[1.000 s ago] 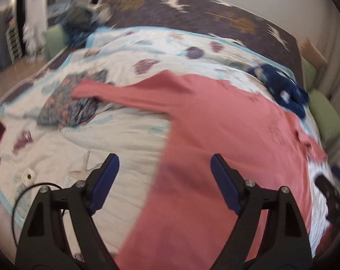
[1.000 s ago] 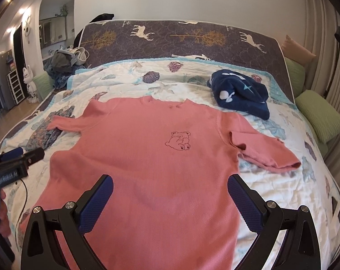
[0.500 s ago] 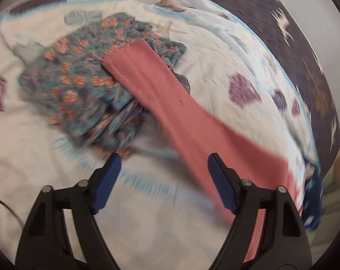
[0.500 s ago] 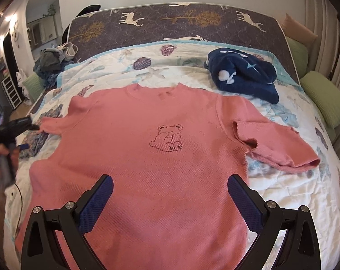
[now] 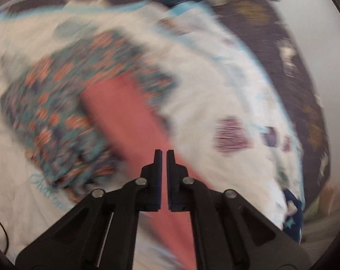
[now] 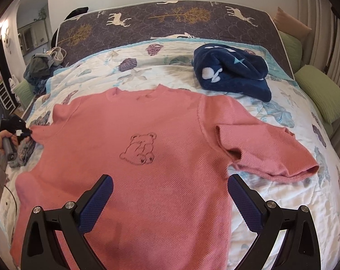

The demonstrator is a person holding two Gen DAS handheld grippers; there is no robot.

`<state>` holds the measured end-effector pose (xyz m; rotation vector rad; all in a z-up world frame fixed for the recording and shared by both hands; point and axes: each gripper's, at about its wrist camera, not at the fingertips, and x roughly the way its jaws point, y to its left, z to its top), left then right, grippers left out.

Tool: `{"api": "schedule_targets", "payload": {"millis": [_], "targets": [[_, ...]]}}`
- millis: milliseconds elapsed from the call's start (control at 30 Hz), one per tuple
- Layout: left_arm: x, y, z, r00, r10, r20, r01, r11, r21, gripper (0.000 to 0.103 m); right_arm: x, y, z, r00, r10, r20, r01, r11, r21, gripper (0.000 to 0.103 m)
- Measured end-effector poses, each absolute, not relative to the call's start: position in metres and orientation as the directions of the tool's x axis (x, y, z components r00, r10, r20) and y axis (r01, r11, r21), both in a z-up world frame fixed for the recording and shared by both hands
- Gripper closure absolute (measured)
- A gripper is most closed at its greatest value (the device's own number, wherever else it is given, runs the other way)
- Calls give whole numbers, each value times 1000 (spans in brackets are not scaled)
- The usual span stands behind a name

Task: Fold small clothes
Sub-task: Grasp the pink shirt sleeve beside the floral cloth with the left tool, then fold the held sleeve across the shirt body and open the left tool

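Jaws of the left gripper have just been closing and now stand almost together over the left sleeve of the pink shirt. The left view is blurred, so whether cloth is actually pinched between the pads cannot be told. Jaws of the right gripper stand wide apart with nothing between them, hovering above the lower body of the shirt.

The shirt lies face up and spread flat on the quilt, bear print showing. Its left sleeve rests across a flowered garment; its right sleeve lies out to the side, slightly rumpled. A navy blanket sits beyond the collar, clear of the work.

Judgement: the 1st fold is in hand, starting at the left sleeve; no fold is yet made. The next move calls for a confirmed grip on the sleeve, then carrying it inward across the chest without dragging the flowered garment along.
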<state>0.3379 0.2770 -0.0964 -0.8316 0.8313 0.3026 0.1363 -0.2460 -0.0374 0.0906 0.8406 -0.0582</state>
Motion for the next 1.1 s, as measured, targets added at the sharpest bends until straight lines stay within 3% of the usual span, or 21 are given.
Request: {"api": "schedule_targets", "payload": {"millis": [200,333,367,400,433,500,533,667,800,867,900,933,967,1000,1100], "targets": [[325,152,8,779,-254,-573,-59,881,-470,99,147,-260,-26,695,-23,-719,116,990,81,0],[309,87,23,743,-357,-566,143,911,-387,98,148,-270,-20,708,-18,-706,146,982,122,0],[306,85,16,731,-343,-590,123,917,-380,97,147,-272,-20,709,-16,-705,151,980,130,0],[306,91,7,719,-327,-613,87,918,-387,82,144,-274,-20,708,-11,-706,155,978,140,0],[309,104,-6,706,-303,-641,27,915,-402,54,142,-275,-21,706,-7,-708,156,977,145,0],[313,139,-33,699,-214,-682,-138,896,-423,34,137,-277,-25,696,-2,-718,152,978,145,0],[314,170,-50,695,-158,-701,-253,860,-444,34,136,-277,-26,692,-5,-722,151,979,138,0],[320,253,-104,612,-118,-782,-500,709,-498,34,133,-279,-28,687,-15,-727,147,982,118,0],[321,302,-148,574,-115,-811,-647,542,-536,34,134,-278,-27,696,-7,-718,138,983,124,0],[329,314,-165,593,-155,-790,-649,488,-583,36,135,-276,-28,697,-3,-717,136,982,128,0],[332,317,-168,599,-167,-783,-647,475,-596,50,137,-275,-29,695,0,-719,134,983,130,0],[334,318,-170,608,-177,-774,-639,470,-609,71,137,-275,-30,693,2,-721,133,983,130,0],[336,318,-169,619,-185,-764,-627,470,-622,81,138,-274,-31,691,1,-723,132,983,128,0],[338,316,-163,625,-174,-761,-619,483,-620,100,138,-274,-32,688,-3,-726,133,984,122,0],[343,285,-120,701,-110,-705,-503,624,-598,100,139,-275,-33,686,-18,-728,138,985,106,0]]}}
